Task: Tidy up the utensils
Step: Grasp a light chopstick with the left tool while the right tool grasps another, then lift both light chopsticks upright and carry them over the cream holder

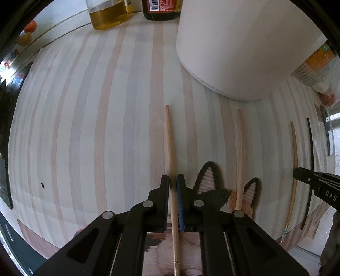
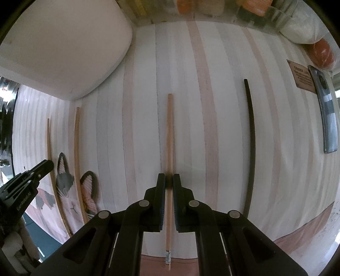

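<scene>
Several chopsticks lie lengthwise on a striped table. My left gripper [image 1: 173,180] is shut on a light wooden chopstick [image 1: 169,140] that runs between its fingers. A second wooden chopstick [image 1: 240,152] lies to its right across a cat-shaped coaster [image 1: 209,180]. My right gripper [image 2: 169,180] is shut on another wooden chopstick [image 2: 169,135]; it also shows in the left wrist view [image 1: 295,148]. A black chopstick [image 2: 250,144] lies to the right of it. The left gripper [image 2: 40,167] shows at the left edge of the right wrist view, and the right gripper's finger [image 1: 308,178] at the right edge of the left wrist view.
A large white container [image 1: 238,48] stands just beyond the chopsticks. An oil jar [image 1: 108,14] and a dark sauce bottle [image 1: 161,10] stand at the back. A phone-like device [image 2: 327,110] and a small plaque [image 2: 301,76] lie at the right. Bagged items [image 2: 303,25] sit at the back right.
</scene>
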Motion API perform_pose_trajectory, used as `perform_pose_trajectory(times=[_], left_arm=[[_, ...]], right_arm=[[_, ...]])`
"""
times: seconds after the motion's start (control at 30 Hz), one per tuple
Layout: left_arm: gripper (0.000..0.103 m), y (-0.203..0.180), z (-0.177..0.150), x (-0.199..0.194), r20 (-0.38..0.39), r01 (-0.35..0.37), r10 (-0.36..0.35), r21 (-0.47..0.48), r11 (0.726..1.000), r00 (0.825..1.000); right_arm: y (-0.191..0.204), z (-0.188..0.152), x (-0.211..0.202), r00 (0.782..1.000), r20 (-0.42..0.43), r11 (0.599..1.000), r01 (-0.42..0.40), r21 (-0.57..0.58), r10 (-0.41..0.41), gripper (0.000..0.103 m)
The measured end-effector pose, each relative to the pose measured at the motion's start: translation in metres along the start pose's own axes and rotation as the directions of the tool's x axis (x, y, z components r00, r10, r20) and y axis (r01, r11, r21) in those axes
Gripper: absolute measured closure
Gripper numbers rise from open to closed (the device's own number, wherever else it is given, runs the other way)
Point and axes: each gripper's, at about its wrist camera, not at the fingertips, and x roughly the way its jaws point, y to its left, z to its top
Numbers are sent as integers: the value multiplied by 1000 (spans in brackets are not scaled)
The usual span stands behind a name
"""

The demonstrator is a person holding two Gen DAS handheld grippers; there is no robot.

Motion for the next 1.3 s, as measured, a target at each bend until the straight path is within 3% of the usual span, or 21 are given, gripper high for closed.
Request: perform_pose_trajectory(times=[0.17, 0.43, 0.73, 1.1, 1.3], left_arm=[[99, -4, -1, 3, 14, -16, 16, 4, 1000, 1000], [99, -9, -2, -11, 51, -14, 13, 12, 1000, 999], [99, -16, -8, -44, 128, 6, -8, 14, 1000, 992], [99, -24, -13, -105, 247, 56, -61, 27, 998, 967], [99, -26, -8, -145, 342, 72, -79, 35, 997, 936]], right_arm=[[2, -9, 1, 1000, 17, 1000, 22, -3, -22, 96], [-8, -24, 1, 998, 53, 999, -24, 43, 22, 97], [-8, -50, -37, 983, 163, 996, -88, 21, 84, 97], [-9, -74, -87, 942, 299, 987, -160, -8, 155, 97], [-2, -72, -129, 901, 391, 981, -192, -23, 185, 97]])
